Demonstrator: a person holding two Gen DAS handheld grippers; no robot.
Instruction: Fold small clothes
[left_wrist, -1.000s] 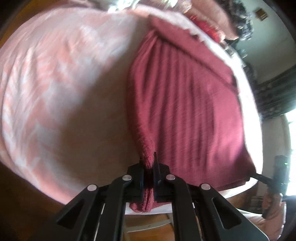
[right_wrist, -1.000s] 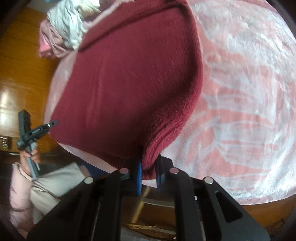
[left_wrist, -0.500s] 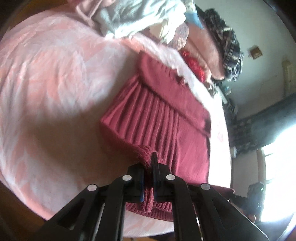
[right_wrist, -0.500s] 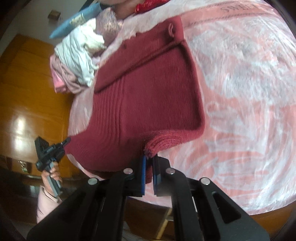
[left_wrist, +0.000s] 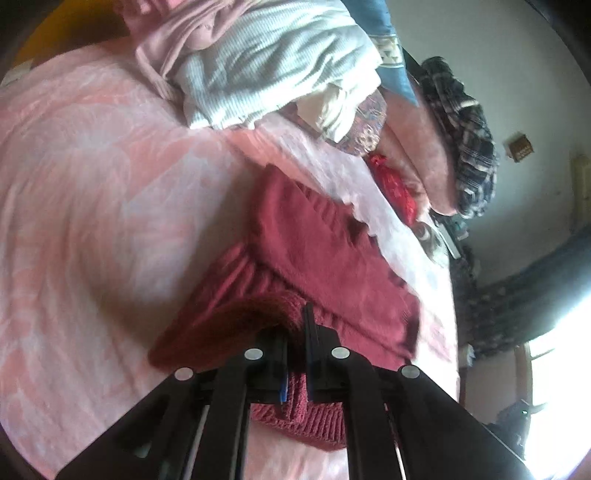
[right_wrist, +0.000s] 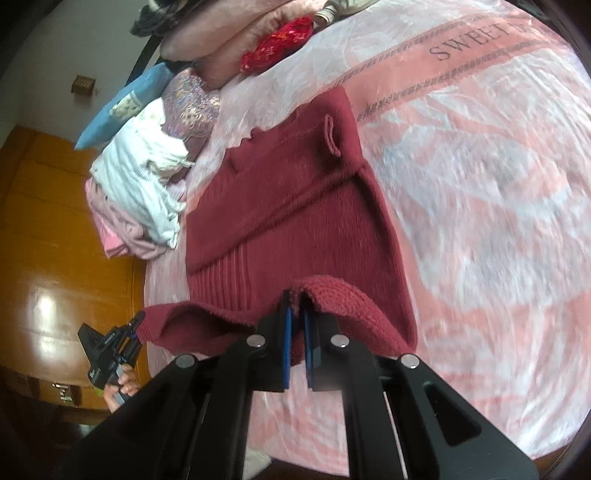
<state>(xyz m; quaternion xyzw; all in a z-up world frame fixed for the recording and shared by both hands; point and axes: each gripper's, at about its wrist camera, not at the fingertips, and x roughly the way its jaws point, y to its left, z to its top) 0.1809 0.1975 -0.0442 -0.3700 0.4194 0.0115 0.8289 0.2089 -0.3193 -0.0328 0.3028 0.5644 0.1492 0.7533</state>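
A dark red knitted sweater (right_wrist: 295, 206) lies on the pink patterned bedspread (right_wrist: 480, 184), its sleeves folded across the upper part. My right gripper (right_wrist: 295, 306) is shut on the ribbed hem at one corner and holds it lifted above the sweater's body. My left gripper (left_wrist: 295, 325) is shut on the other hem corner of the sweater (left_wrist: 314, 251), also lifted and curled over the body. The left gripper also shows in the right wrist view (right_wrist: 110, 350), held in a hand at the far left.
A heap of white and pink clothes (right_wrist: 136, 184) lies past the sweater on the left, also in the left wrist view (left_wrist: 266, 62). Pillows, a red cloth (right_wrist: 277, 44) and a plaid garment (left_wrist: 465, 136) are at the bed's head. Wooden floor (right_wrist: 55, 277) lies beside the bed.
Both grippers have carried the sweater's hem up and forward over its body toward the sleeves. The hem, stretched flat at the bed's edge before, now arches over the lower body.
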